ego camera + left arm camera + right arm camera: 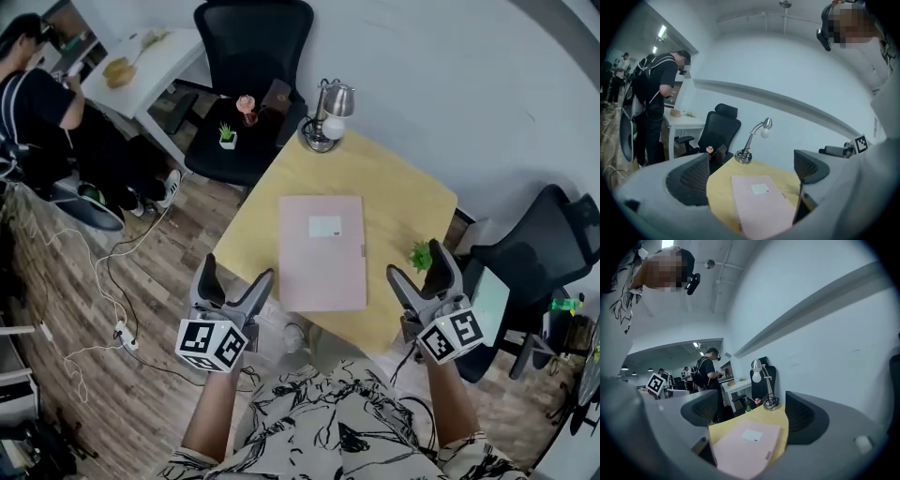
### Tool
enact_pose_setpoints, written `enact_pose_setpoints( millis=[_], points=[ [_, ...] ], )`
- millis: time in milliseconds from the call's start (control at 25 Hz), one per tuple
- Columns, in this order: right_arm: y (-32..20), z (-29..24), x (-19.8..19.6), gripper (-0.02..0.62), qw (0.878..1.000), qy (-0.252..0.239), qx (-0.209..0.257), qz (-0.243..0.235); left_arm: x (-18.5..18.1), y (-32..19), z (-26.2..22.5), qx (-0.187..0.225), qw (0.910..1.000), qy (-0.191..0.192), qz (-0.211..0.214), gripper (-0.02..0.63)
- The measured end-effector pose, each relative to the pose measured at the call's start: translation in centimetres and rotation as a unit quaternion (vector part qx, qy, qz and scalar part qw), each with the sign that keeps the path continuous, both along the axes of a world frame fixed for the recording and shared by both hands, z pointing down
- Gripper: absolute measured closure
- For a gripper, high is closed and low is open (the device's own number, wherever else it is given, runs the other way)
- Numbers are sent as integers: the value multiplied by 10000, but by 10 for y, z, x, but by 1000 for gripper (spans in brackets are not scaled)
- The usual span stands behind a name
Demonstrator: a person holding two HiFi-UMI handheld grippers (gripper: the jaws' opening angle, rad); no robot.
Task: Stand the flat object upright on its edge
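A flat pink folder [322, 251] with a small white label lies on the yellow table [394, 197], near its front edge. It also shows between the jaws in the left gripper view [761, 208] and the right gripper view [743, 446]. My left gripper [234, 286] hangs open off the table's front left corner, short of the folder. My right gripper [420, 277] is open too, at the front right corner, beside the folder. Neither touches it.
A silver desk lamp [328, 117] stands at the table's far corner. A small green plant [421, 254] sits by the right gripper. Black chairs [248, 56] [539, 258] flank the table. A person [42, 103] stands at a white desk far left; cables cross the wooden floor.
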State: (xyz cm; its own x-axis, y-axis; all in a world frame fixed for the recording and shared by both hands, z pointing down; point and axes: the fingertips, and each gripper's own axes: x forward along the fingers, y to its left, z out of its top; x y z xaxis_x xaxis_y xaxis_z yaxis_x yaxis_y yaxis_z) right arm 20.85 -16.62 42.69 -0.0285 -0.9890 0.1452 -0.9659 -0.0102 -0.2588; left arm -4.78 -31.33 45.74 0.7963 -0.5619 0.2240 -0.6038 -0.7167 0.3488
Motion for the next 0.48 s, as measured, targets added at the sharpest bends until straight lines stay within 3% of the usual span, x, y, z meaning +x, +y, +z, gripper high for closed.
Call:
enact_pose_setpoints(
  millis=[480],
  points=[
    [-74,122,23,146,9943,-618,-833,-232,61,-34,98,-562,9956,-674,315,54]
  ],
)
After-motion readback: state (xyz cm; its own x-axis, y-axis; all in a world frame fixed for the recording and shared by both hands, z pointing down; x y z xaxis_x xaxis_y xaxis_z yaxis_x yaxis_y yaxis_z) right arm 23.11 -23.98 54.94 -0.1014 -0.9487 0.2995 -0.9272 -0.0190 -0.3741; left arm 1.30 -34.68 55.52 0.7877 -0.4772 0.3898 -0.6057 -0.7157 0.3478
